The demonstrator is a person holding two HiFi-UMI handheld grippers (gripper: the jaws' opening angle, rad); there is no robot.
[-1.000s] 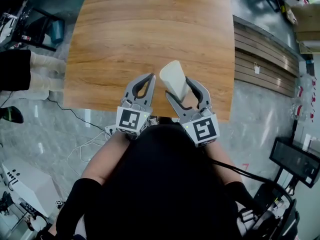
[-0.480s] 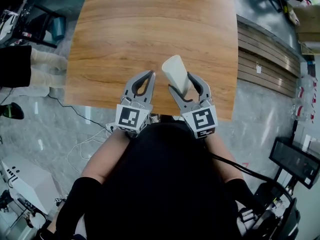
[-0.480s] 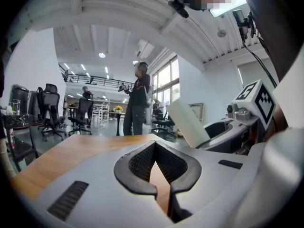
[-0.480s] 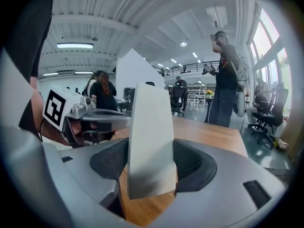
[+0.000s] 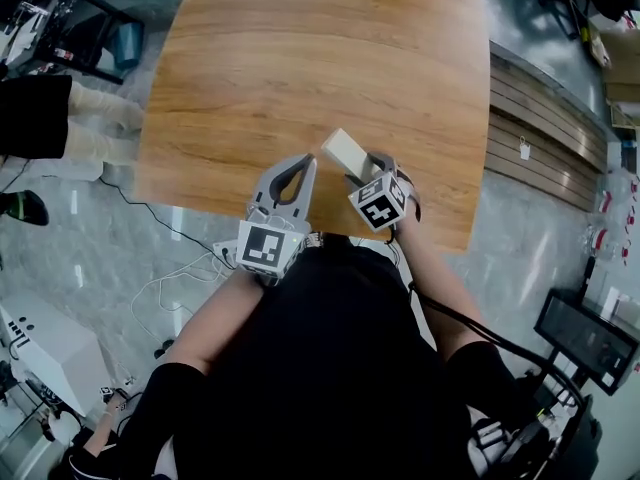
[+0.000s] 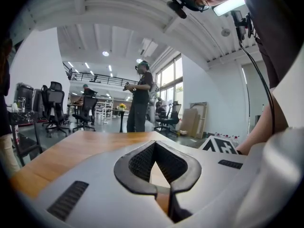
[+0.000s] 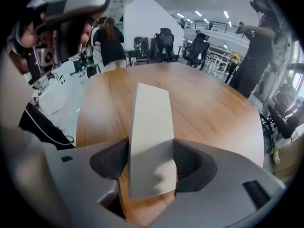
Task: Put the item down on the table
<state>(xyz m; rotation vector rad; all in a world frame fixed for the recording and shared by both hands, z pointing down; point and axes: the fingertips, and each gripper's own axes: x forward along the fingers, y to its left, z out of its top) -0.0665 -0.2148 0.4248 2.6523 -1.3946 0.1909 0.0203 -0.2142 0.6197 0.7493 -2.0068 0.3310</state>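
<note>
A cream-white flat block [image 5: 343, 151] is clamped between the jaws of my right gripper [image 5: 362, 175], over the near part of the wooden table [image 5: 300, 58]. The right gripper view has the block [image 7: 149, 132] standing on edge between the pads and pointing out over the tabletop [image 7: 209, 108]; the right gripper [image 7: 151, 167] is shut on it. I cannot tell whether the block touches the table. My left gripper [image 5: 300, 165] hovers just left of it near the table's front edge, shut and empty, its tips meeting [image 6: 154, 144].
A person in black [image 5: 30, 128] stands on the floor left of the table. Cables [image 5: 170, 278] lie on the floor below the front edge. A slatted wooden panel [image 5: 540, 138] and a monitor [image 5: 585, 328] are at the right. Office chairs [image 6: 54, 110] stand beyond the table.
My right gripper has rolled over so its marker cube faces up, and it has come lower and closer to the table's front edge with the block. The left gripper has barely moved.
</note>
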